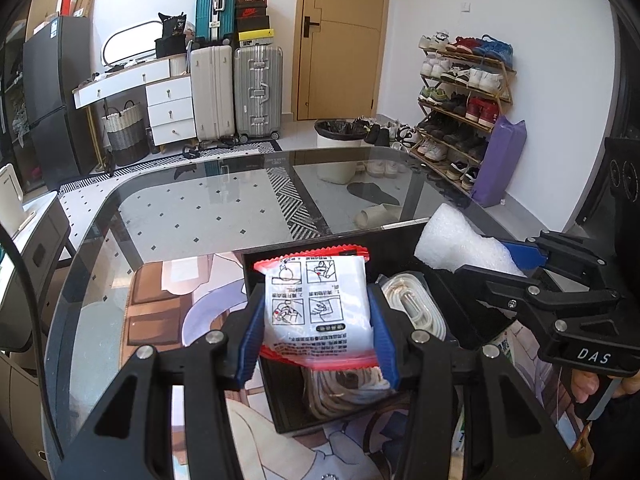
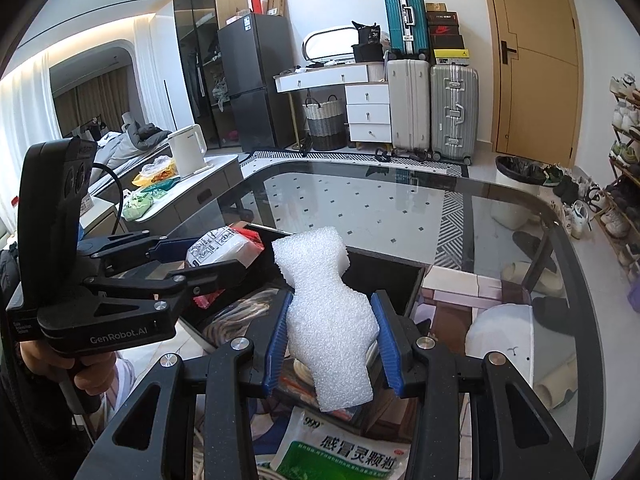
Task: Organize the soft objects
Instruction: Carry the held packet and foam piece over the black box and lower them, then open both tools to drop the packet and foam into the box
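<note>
The left gripper was clenched on a white plastic sachet with red crimped edges and printed instruction panels, its blue pads pressing the sachet's two sides. The sachet hung above the near-left corner of an open black rectangular box that sat on a glass-topped table with rounded corners, over a printed cartoon mat. The right gripper was clenched on a white waisted piece of foam packing, held upright above the same box, toward its right side. Coiled cream rope lay inside the box. A green-and-white medicine packet lay near the table's near edge, beneath the right gripper.
</note>
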`<state>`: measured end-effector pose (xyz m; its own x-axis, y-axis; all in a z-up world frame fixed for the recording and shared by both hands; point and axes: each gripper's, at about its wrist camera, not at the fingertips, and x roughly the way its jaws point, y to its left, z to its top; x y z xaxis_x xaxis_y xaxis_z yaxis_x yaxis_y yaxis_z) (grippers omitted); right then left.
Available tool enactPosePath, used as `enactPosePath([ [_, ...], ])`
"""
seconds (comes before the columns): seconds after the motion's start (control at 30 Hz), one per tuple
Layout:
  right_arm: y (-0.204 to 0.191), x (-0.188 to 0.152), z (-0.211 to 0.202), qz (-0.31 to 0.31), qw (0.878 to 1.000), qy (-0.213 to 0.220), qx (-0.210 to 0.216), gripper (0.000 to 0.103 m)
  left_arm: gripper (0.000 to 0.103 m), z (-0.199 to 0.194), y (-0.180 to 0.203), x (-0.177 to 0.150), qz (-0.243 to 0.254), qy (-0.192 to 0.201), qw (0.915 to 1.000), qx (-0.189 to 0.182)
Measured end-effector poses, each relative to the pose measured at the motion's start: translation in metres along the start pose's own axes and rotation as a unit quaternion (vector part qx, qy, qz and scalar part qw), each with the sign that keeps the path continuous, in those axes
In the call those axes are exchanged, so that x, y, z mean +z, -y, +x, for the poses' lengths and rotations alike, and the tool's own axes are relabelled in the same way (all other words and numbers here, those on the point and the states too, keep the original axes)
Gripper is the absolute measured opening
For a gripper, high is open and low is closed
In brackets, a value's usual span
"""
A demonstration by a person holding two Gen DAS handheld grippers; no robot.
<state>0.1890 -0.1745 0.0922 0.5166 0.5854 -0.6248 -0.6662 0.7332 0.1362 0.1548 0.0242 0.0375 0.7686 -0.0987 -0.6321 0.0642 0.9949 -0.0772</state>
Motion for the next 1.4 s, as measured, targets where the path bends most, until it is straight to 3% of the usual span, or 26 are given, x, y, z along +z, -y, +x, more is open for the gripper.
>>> enactPosePath([
  [0.53,0.0,0.003,0.031,-0.016,1.0,-0.023,-0.008,0.041,0.047,0.02,0.007,-0.001,0.029,-0.015,0.9994,0.014],
  [1.0,0.003,0.001,0.034,-0.017,0.999,-0.028,-0.01,0.041,0.048,0.024,0.015,-0.003,0.056,-0.022,0.9981,0.018],
  [1.27,0.002,0.002,0.017,-0.027,0.999,-0.01,-0.02,0.054,0.048,0.02,0.021,-0.004,0.059,-0.029,0.9977,0.015],
  [1.4,0.003,-0.003,0.004,-0.029,0.999,-0.003,-0.027,0.068,0.049,0.019,0.02,-0.005,0.055,-0.029,0.998,0.01],
])
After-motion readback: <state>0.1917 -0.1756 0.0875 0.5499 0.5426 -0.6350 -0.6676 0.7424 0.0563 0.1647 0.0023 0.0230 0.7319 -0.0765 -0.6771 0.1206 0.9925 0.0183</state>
